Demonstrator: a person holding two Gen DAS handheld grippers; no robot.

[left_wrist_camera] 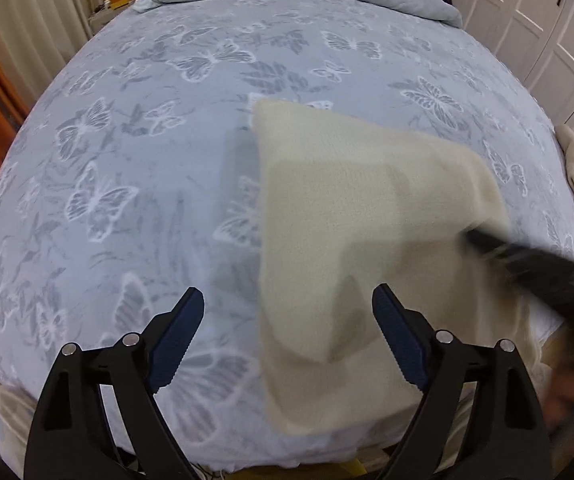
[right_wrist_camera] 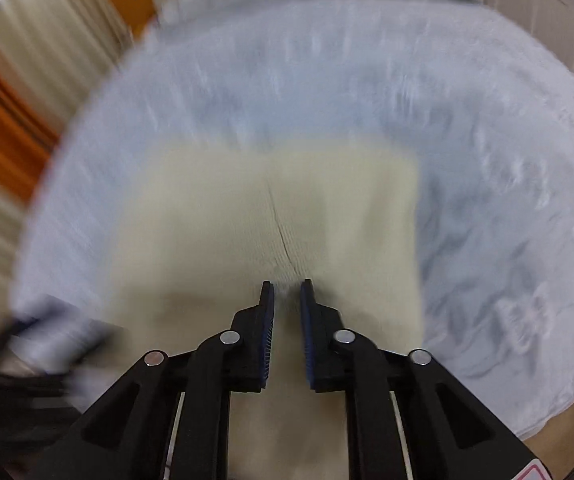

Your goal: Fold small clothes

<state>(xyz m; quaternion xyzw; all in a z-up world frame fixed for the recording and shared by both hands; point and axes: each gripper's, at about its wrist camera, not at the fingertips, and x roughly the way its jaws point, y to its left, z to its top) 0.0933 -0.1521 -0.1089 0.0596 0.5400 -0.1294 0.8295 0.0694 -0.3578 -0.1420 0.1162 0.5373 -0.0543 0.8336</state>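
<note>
Left wrist view shows a cream knit garment (left_wrist_camera: pixel 351 216) lying on the bed (left_wrist_camera: pixel 135 184), ahead and to the right of the left tool (left_wrist_camera: pixel 287 344), with one part already lapped over another, so the folding seems begun but not finished: the outline is still uneven, and I judge at least one more fold and a smoothing remain. That tool has its fingers spread wide and holds nothing; it hovers over the near edge of the garment, whether touching it I cannot tell. To its right the right tool (left_wrist_camera: pixel 475 236) comes in as a dark blur over the far right edge of the cloth. On the right wrist view, heavily blurred, the right tool (right_wrist_camera: pixel 287 286) has its fingers drawn nearly together with a thin ridge of the garment (right_wrist_camera: pixel 215 216) between the tips; a crease runs forward from them, so it appears to be pinching the cloth.
</note>
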